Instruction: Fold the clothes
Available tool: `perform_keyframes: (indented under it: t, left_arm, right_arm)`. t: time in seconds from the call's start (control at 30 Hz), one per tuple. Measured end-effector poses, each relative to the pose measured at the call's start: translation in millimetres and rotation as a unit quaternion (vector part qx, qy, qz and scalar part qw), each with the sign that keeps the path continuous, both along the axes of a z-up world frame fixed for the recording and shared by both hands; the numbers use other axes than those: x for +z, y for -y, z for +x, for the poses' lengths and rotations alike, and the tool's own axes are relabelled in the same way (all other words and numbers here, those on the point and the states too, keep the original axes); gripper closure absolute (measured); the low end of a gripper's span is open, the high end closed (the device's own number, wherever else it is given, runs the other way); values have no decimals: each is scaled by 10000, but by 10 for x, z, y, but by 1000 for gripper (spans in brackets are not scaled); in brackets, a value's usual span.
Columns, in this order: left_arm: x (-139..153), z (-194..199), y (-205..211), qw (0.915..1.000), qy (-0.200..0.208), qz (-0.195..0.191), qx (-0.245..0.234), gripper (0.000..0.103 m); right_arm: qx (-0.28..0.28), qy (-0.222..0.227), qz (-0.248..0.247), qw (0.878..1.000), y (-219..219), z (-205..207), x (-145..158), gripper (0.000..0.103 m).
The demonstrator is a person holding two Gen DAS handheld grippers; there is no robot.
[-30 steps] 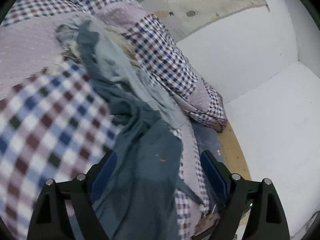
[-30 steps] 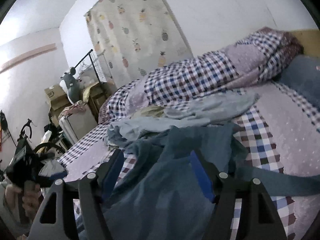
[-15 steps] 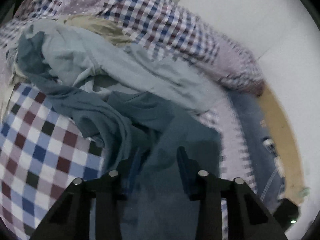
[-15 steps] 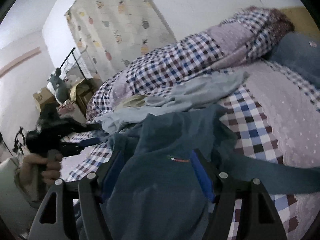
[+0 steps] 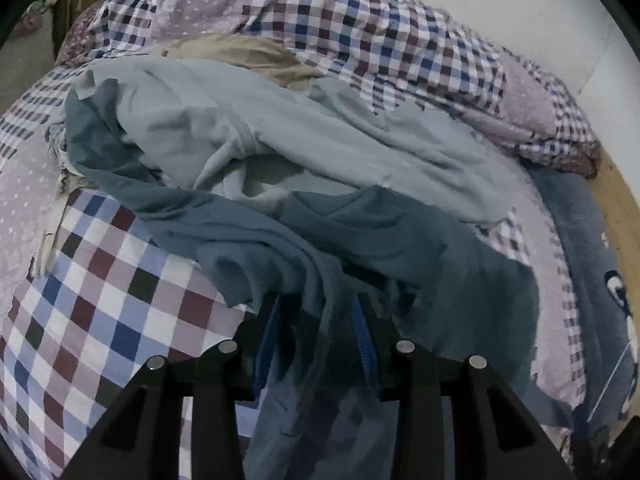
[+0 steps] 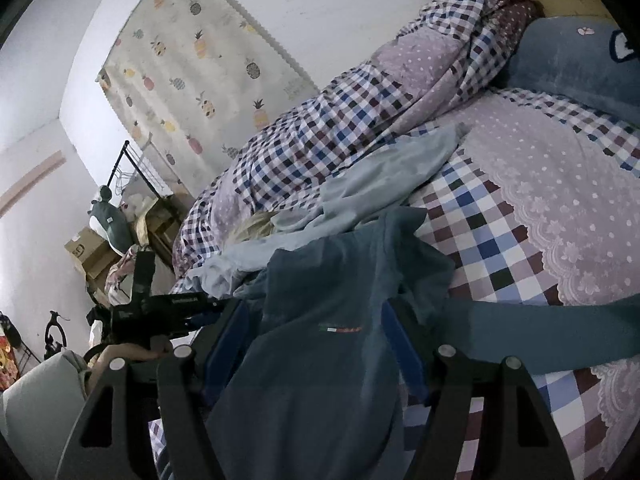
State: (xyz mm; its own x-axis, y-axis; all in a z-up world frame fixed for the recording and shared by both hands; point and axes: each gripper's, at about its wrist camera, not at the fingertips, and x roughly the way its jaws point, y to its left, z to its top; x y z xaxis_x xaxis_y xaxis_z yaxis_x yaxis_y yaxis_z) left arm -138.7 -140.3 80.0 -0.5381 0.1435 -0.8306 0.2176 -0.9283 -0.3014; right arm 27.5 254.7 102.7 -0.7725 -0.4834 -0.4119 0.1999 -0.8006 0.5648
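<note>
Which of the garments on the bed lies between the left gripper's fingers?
The dark teal garment. It runs down between the left gripper; the pale blue one and the beige one lie farther back.

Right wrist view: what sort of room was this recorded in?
Most likely a lived-in bedroom: a bed with a checked quilt and a blue pillow, a pineapple-print curtain on the wall, and cardboard boxes stacked by a metal rack.
</note>
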Motion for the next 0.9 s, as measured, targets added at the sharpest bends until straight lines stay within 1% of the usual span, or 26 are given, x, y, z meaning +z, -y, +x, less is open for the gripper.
perform_keyframes:
  t: [0.17, 0.23, 0.27, 0.3, 0.33, 0.37, 0.53, 0.6, 0.7, 0.77, 0.83, 0.9]
  left_arm:
    - [15, -40, -61, 9997, -25, 0, -256, 64]
    - [-3, -55, -70, 9997, -29, -54, -234, 64]
    - [-12, -63, -74, 9997, -31, -81, -223, 67]
    - [-21, -70, -78, 9997, -33, -108, -212, 73]
    - [-31, -78, -83, 9997, -35, -135, -201, 90]
    - [-39, -85, -87, 9997, -38, -162, -190, 98]
    - [148, 63, 208, 9979, -544, 9, 342, 100]
    - [268, 193, 399, 9949, -799, 105, 608, 100]
    - [414, 415, 687, 9883, -1114, 255, 1010, 100]
    - [459, 574, 855, 9834, -1272, 380, 1235, 100]
    - [467, 719, 972, 9795, -1394, 419, 1396, 100]
    - [441, 901, 1107, 9736, -1533, 428, 1638, 101]
  right_arm:
    - [-6, 20, -8, 10000, 10, -3, -1, 30]
    - [-7, 53, -34, 10000, 18, -12, -15, 30]
    - [-9, 65, -44, 10000, 21, -15, -20, 30]
    - [-11, 78, -54, 10000, 24, -18, -25, 30]
    - [-16, 86, -59, 9999, 26, -20, -29, 30]
    - [-24, 89, -56, 9999, 25, -22, -30, 30]
    - [-32, 104, -68, 9999, 16, -37, -36, 30]
    - [-33, 119, -83, 9999, 12, -44, -40, 30]
    - [-30, 130, -105, 9999, 9, -52, -40, 30]
    - [-30, 120, -118, 9999, 8, -50, -35, 30]
    - [-35, 108, -134, 9998, 5, -45, -28, 30]
    - [-44, 98, -133, 9999, 1, -42, -24, 30]
